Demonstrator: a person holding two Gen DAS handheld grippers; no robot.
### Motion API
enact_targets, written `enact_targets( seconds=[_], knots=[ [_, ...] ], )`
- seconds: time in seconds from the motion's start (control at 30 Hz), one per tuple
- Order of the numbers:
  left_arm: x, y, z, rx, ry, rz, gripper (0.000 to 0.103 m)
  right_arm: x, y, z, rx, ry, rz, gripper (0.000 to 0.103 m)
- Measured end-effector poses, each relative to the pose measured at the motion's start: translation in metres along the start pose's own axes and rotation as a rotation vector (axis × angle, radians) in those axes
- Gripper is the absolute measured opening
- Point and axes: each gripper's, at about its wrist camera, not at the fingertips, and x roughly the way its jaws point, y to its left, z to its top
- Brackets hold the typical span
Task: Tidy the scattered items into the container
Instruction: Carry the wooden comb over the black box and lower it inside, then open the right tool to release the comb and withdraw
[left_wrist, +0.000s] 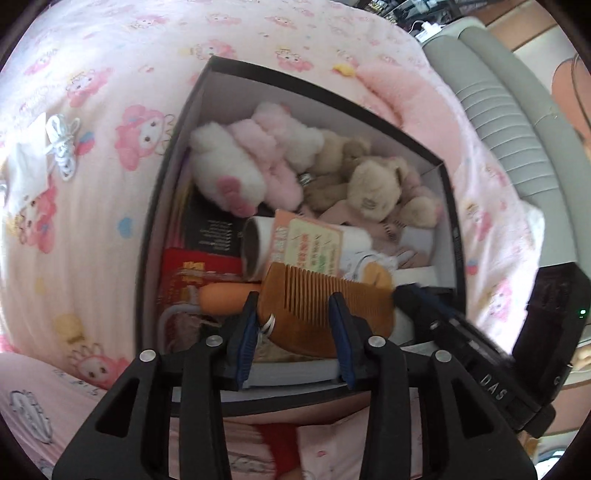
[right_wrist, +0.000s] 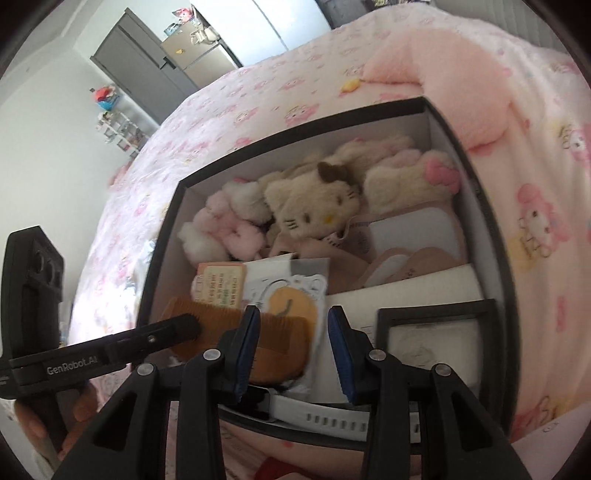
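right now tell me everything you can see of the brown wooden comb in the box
The brown wooden comb is flat, with a rounded solid spine and a row of fine, closely spaced teeth. It looks like polished wood. It lies inside the black cardboard box, on top of the other items, over a white tube with an orange label. The left hand-held gripper straddles it with jaws open; a small metal ring sits at its near end.

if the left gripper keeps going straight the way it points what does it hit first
Most likely the wooden comb, lying in the box between the open fingers of the left gripper; the depth is hard to judge.
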Motion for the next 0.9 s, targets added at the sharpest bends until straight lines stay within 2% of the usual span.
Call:
enact_targets(
  seconds=[0.07,0.17,0.3,0.43,0.53,0.63,0.73,0.9],
  knots=[
    [-0.01,0.002,-0.002,0.007,-0.047,0.044,0.037,-0.005,-0.003,-0.001,0.014,-0.028,0.015,0.035],
    [-0.018,0.006,-0.006,0.008,-0.094,0.051,0.035,-0.013,-0.002,-0.002,0.007,-0.066,0.028,0.035],
    [-0.008,0.005,-0.008,0.006,-0.074,-0.003,0.032,-0.004,0.008,-0.006,-0.052,-0.036,-0.03,0.035],
    [0.0,0.001,-0.006,0.007,-0.057,0.014,0.031,0.01,0.005,-0.01,-0.036,0.03,-0.047,0.035],
    [-0.006,-0.001,-0.006,0.01,-0.059,0.022,0.031,0.009,0.002,-0.009,-0.024,0.031,-0.037,0.035],
    [-0.012,-0.004,-0.009,0.024,-0.082,-0.018,0.031,0.002,0.007,-0.011,-0.051,-0.002,-0.037,0.035],
    [-0.008,-0.006,-0.012,0.035,-0.07,-0.044,0.031,-0.005,0.014,-0.013,-0.088,-0.036,-0.028,0.035],
    [0.002,-0.008,-0.012,0.031,-0.054,-0.036,0.031,0.011,0.013,-0.014,-0.083,0.031,-0.074,0.035]
  ],
)
